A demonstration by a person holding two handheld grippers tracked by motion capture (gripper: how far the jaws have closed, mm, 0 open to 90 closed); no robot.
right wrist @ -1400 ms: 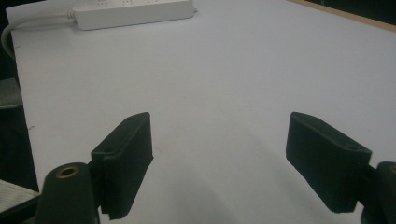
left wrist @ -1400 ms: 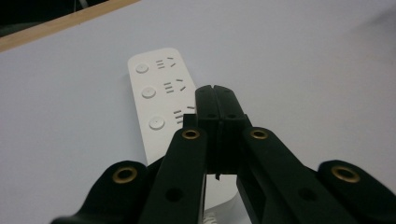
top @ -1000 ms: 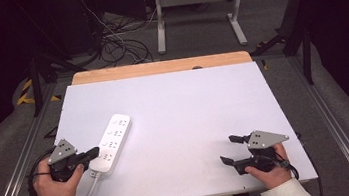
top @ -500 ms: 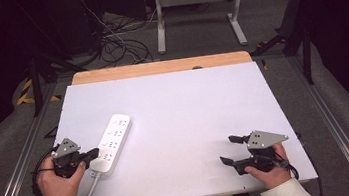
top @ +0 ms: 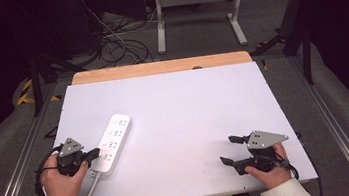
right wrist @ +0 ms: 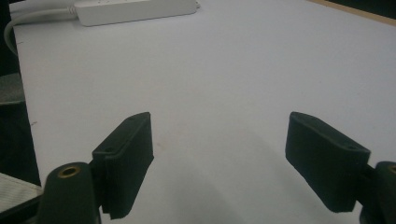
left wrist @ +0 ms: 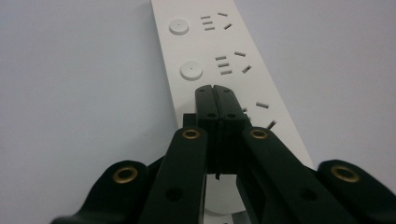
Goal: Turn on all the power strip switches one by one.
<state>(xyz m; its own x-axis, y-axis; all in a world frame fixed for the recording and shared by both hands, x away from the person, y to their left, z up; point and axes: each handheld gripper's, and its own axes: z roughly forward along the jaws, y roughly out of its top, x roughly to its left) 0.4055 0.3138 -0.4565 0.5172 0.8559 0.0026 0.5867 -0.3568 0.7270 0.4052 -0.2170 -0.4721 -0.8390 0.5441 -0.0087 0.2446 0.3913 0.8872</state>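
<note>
A white power strip (top: 113, 143) lies on the white table (top: 189, 111) at the front left, its cable trailing off the near edge. My left gripper (top: 94, 152) is shut, its tips over the near end of the power strip (left wrist: 219, 60); in the left gripper view the two jaws are pressed together with nothing between them (left wrist: 216, 91). My right gripper (top: 228, 150) rests at the front right of the table, jaws wide apart and empty (right wrist: 219, 154). The power strip (right wrist: 135, 10) shows far off in the right gripper view.
A wooden strip (top: 161, 67) runs along the table's far edge. Behind it on the floor are tangled cables (top: 115, 45) and a metal desk frame (top: 197, 9). Metal rails flank the table on both sides.
My left gripper has shifted slightly forward and right over the near end of the power strip. The right gripper has stayed put.
</note>
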